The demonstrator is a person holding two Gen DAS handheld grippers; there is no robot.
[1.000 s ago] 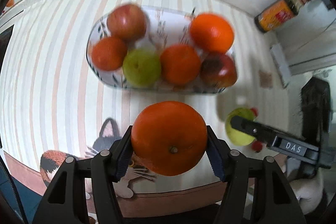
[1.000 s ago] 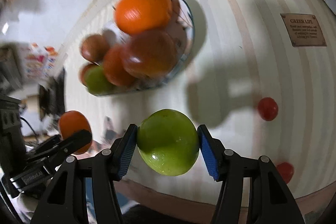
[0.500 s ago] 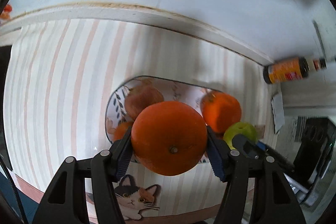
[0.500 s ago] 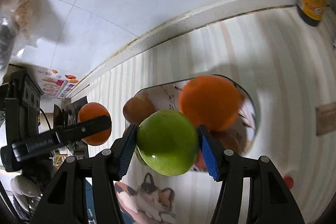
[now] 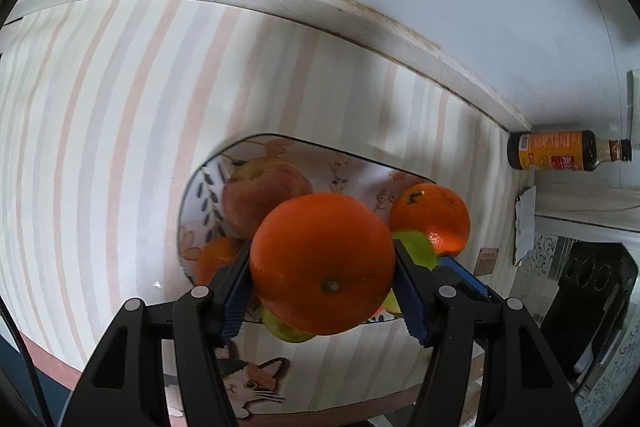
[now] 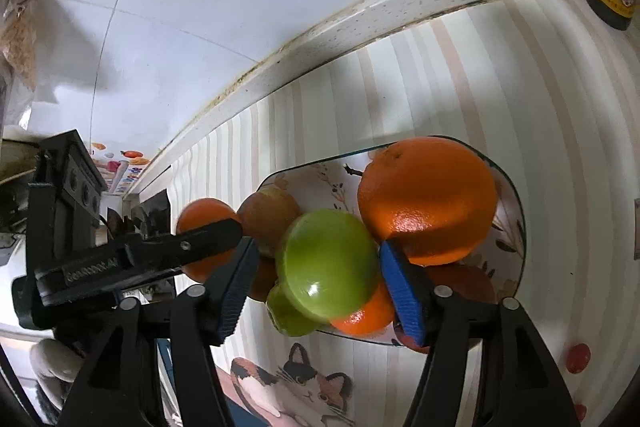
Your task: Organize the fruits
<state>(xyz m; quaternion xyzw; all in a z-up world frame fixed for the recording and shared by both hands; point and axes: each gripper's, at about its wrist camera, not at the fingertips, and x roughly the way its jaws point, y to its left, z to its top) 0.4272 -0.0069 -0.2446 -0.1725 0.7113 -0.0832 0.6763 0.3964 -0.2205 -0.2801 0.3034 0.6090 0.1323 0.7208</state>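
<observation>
My left gripper [image 5: 322, 289] is shut on an orange [image 5: 322, 263] and holds it above the near side of a patterned oval fruit plate [image 5: 280, 153]. The plate holds an apple [image 5: 264, 193], oranges [image 5: 430, 217] and a green fruit. My right gripper [image 6: 320, 277] is shut on a green apple [image 6: 328, 263] over the same plate [image 6: 516, 223], beside a large orange [image 6: 426, 199]. The left gripper [image 6: 132, 259] shows at the left in the right wrist view. The right gripper's blue pad [image 5: 464, 273] shows in the left wrist view.
A striped tablecloth [image 5: 100, 147] with a cat picture [image 6: 296, 383] covers the table against a white wall. A dark sauce bottle [image 5: 568, 151] stands at the back right. Small red fruits [image 6: 578, 357] lie right of the plate.
Both grippers have moved forward over the plate with their fruits; the plate is now closer and partly under the held orange and green apple. The two grippers have come closer together.
</observation>
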